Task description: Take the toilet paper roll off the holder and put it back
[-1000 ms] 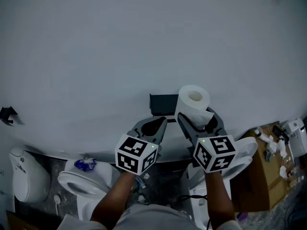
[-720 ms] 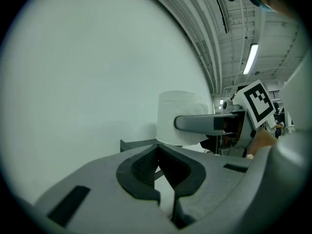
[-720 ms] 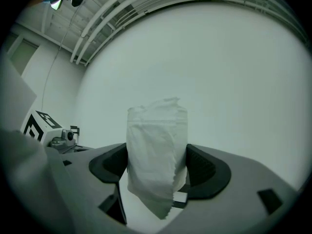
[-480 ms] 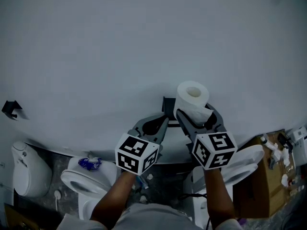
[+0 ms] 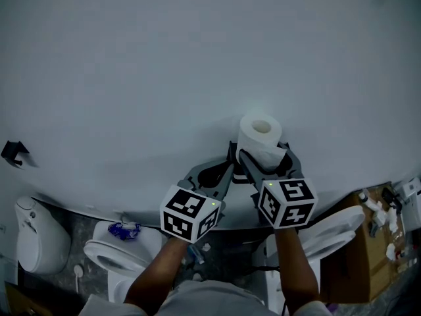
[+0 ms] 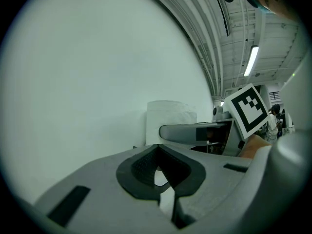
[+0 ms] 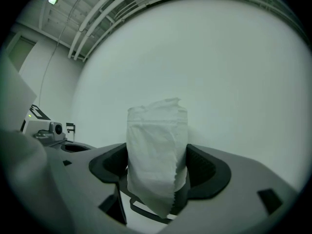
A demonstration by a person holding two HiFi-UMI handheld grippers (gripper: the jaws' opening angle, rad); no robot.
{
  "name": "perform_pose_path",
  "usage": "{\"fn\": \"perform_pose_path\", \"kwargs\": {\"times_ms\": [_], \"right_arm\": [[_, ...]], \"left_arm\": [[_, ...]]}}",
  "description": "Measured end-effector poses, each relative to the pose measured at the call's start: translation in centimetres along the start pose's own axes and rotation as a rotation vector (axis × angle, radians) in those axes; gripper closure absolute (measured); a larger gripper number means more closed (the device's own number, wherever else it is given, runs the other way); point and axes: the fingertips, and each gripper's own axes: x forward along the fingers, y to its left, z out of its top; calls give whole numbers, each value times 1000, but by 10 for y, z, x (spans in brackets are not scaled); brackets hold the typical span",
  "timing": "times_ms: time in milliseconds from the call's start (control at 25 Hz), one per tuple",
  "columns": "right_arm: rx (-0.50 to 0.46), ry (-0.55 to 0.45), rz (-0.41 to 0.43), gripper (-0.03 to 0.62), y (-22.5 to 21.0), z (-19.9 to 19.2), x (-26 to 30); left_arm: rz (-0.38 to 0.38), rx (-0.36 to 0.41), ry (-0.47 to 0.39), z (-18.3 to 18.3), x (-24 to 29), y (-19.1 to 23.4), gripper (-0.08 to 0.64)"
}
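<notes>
Head view: my right claw pinches toilet paper roll, now nearer holder beyond it, so rehanging looks close; left claw pressed together.

One left hand-held gripper, one right hand-held gripper, one toilet paper roll, one holder.

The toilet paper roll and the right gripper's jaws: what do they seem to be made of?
The toilet paper roll looks like soft, matte white tissue: its loose end is crinkled and ragged. The right gripper seems smooth grey moulded plastic; its dark pads look like ribbed rubber, perhaps.
</notes>
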Motion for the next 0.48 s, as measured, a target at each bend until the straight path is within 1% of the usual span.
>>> {"fn": "perform_pose_path", "kwargs": {"times_ms": [160, 480], "right_arm": [[-21, 21, -39, 232, -2, -2, 3], [-36, 48, -77, 232, -2, -5, 5]], "left_arm": [[-9, -2, -4, 1, 5, 5, 557], [-36, -4, -7, 0, 14, 9, 557]]}}
